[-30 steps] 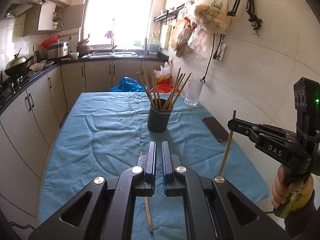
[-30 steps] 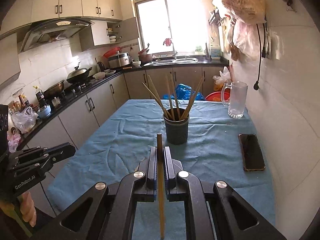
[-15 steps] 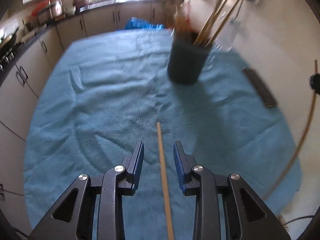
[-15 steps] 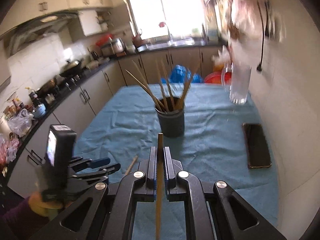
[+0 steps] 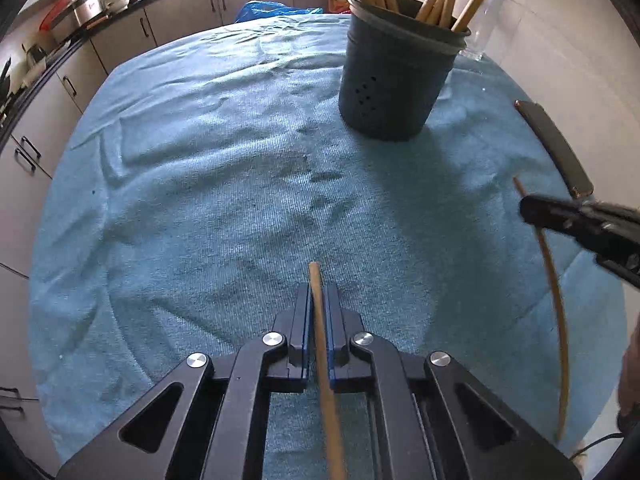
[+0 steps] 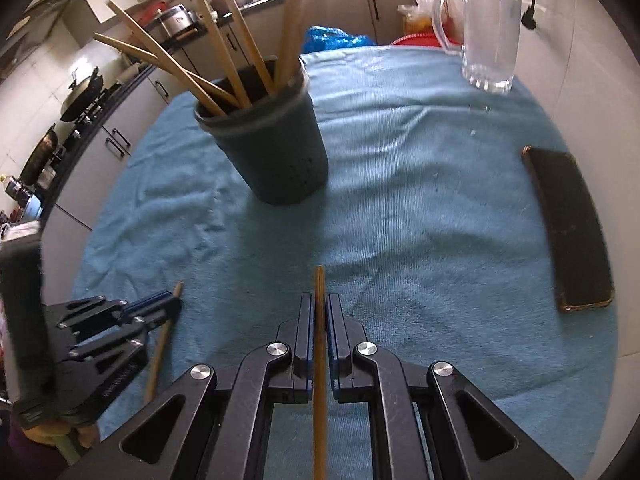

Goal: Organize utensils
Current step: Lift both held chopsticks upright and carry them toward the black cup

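Observation:
A dark round holder (image 5: 396, 80) (image 6: 268, 152) with several wooden chopsticks stands on the blue cloth. My left gripper (image 5: 318, 294) is shut on a wooden chopstick (image 5: 326, 376) just above the cloth, its tip sticking out past the pads. My right gripper (image 6: 319, 304) is shut on another chopstick (image 6: 319, 380). In the left wrist view the right gripper (image 5: 532, 210) enters from the right edge with its chopstick (image 5: 558, 320) hanging down. In the right wrist view the left gripper (image 6: 172, 306) sits low at the left, a chopstick (image 6: 160, 352) in its jaws.
A blue towel (image 5: 200, 200) covers the table. A black phone (image 6: 568, 224) (image 5: 554, 148) lies by the right wall. A glass mug (image 6: 488, 36) stands at the far right. Kitchen cabinets and a counter (image 5: 120, 32) run along the left and far sides.
Both grippers dropped toward the cloth and tilted down. The left gripper opened around the chopstick lying on the cloth, then shut on it. The right gripper kept its chopstick throughout.

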